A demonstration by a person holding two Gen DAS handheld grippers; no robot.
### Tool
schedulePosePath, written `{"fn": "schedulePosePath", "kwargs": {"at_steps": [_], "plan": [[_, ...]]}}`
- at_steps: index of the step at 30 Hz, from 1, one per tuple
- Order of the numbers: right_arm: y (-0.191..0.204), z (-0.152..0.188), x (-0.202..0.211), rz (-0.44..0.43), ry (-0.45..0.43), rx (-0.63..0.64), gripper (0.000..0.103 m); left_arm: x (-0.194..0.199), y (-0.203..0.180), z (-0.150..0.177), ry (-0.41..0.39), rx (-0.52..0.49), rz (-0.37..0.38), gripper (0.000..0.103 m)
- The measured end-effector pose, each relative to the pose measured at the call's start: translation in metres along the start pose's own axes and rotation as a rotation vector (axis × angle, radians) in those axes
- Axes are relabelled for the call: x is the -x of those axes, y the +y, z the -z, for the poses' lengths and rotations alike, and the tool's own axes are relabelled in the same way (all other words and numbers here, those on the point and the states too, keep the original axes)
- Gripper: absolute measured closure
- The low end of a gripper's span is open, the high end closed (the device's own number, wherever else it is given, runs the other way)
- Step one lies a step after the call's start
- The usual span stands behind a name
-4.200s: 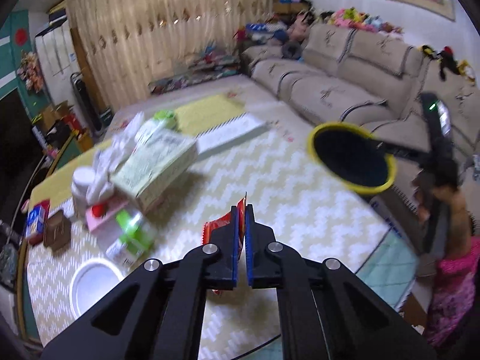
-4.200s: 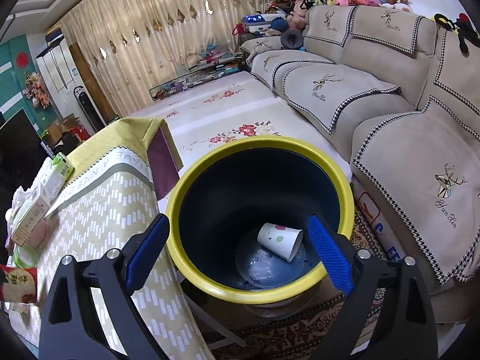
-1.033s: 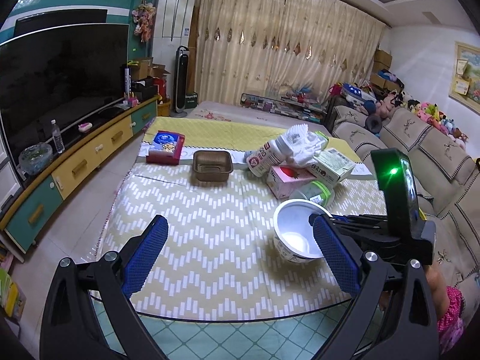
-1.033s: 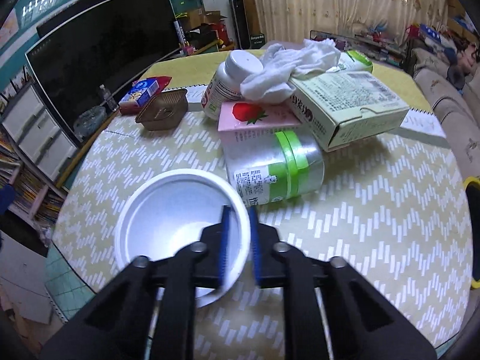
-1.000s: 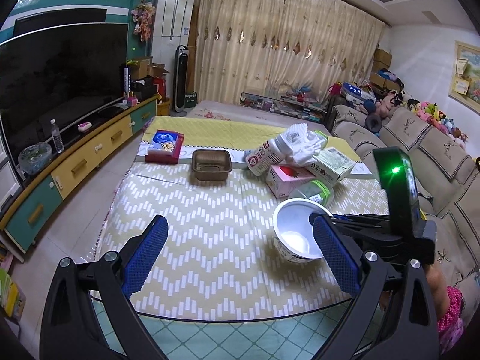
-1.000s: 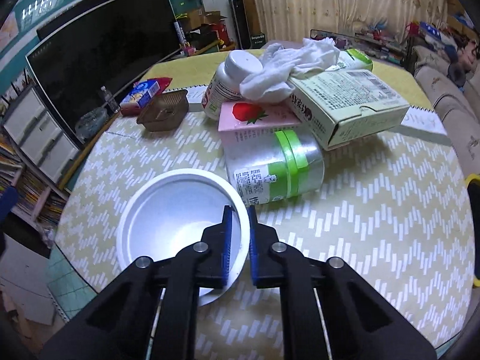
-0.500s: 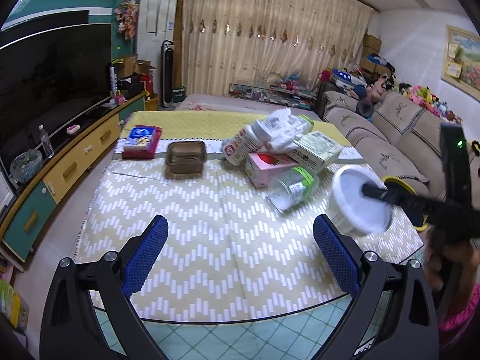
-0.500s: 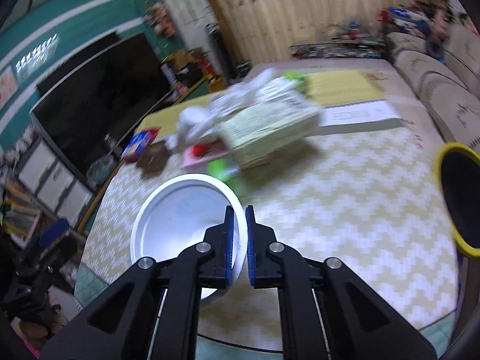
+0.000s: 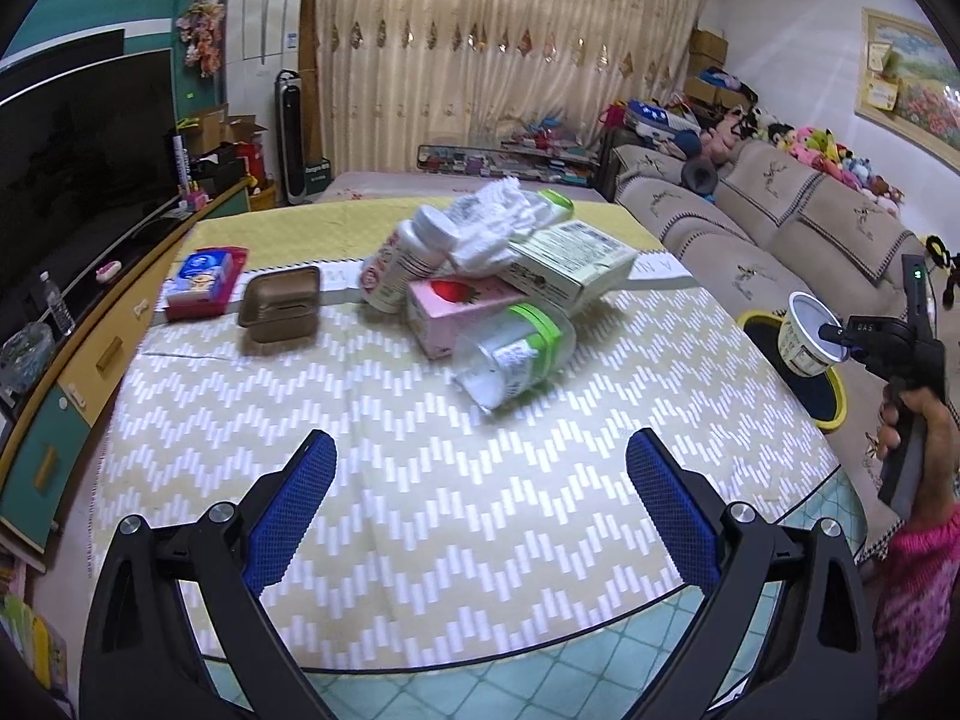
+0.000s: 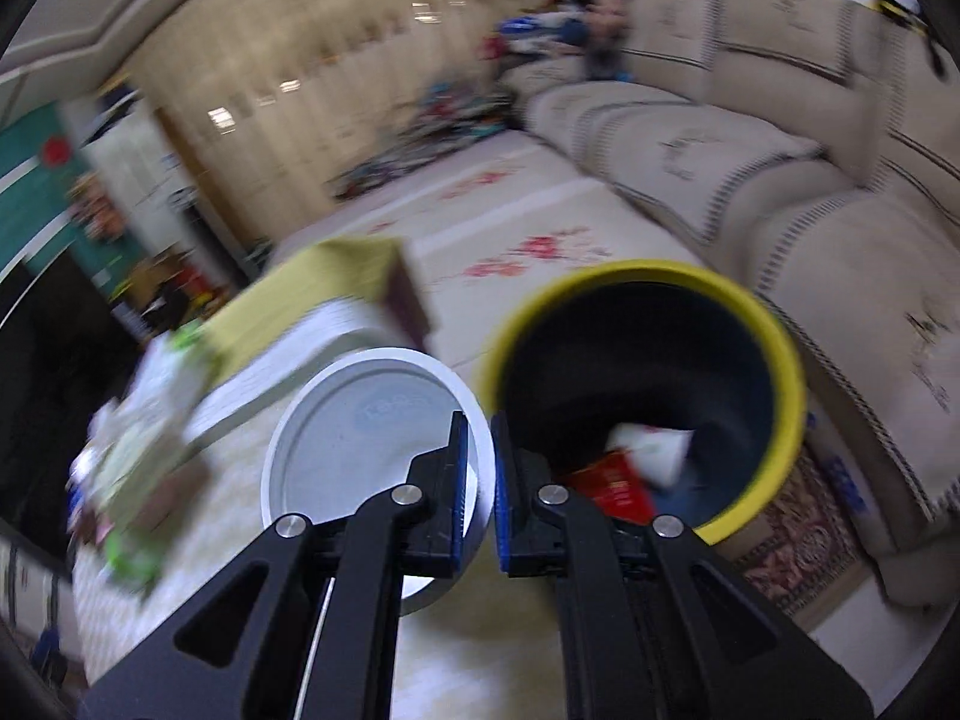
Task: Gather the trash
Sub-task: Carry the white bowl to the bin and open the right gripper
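white tub held at the bin's edge; table heap untouched

hard to make out: the right wrist view is smeared by motion; the table heap at its left edge shows only as green and white streaks. inside the yellow-rimmed bin (image 10: 780,354) a red wrapper (image 10: 612,489) and a white paper cup (image 10: 654,450) show, both partly cut off by the gripper's fingers. from the left wrist view the bin (image 9: 831,399) is mostly hidden behind the table edge and the tub; only an arc of rim shows.

right gripper (image 10: 478,480): jaws nearly closed, pinching the rim of the white tub (image 10: 366,438); one finger inside the wall, the other outside. tub faces mouth-first to the camera, just left of the bin's rim. in the left wrist view the same tub (image 9: 807,333) hangs over the bin mouth, printed side showing, with the right gripper (image 9: 837,336) at its rim. right hand (image 9: 912,426) wraps the grip below, pink sleeve under it.

left gripper (image 9: 478,495): jaws spread wide, nothing between them, above the near part of the zigzag tablecloth (image 9: 420,480).

on the table: clear jar with green lid (image 9: 516,354) on its side, pink carton (image 9: 462,312), pale green box (image 9: 570,261), white bottle (image 9: 408,261), crumpled white tissue (image 9: 498,222), brown tray (image 9: 279,312), red and blue packet (image 9: 204,279).
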State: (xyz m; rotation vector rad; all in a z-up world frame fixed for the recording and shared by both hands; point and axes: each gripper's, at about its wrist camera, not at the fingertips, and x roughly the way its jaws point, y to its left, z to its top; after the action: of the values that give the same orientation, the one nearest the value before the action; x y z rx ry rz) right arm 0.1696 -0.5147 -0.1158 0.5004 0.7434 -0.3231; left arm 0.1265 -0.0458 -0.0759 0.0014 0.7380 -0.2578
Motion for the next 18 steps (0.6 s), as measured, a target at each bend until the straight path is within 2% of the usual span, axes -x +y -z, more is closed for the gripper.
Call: {"fn": "schedulePosePath", "kwargs": {"at_steps": [8, 13, 15, 18], "plan": [[-0.054, -0.022, -0.056, 0.114, 0.066, -0.074, 0.094, -0.023, -0.017, -0.008, 0.036, -0.029, -0.007, 0.007], [-0.065, -0.025, -0.071, 0.127, 0.069, -0.084, 0.081, -0.034, -0.024, -0.01, 0.06, -0.043, -0.006, 0.007], [-0.067, -0.024, -0.069, 0.137, 0.062, -0.084, 0.08, -0.038, -0.027, -0.011, 0.065, -0.052, -0.007, 0.007], [-0.063, -0.018, -0.058, 0.094, 0.056, -0.088, 0.078, -0.045, -0.029, -0.012, 0.072, -0.062, -0.001, 0.007]]}}
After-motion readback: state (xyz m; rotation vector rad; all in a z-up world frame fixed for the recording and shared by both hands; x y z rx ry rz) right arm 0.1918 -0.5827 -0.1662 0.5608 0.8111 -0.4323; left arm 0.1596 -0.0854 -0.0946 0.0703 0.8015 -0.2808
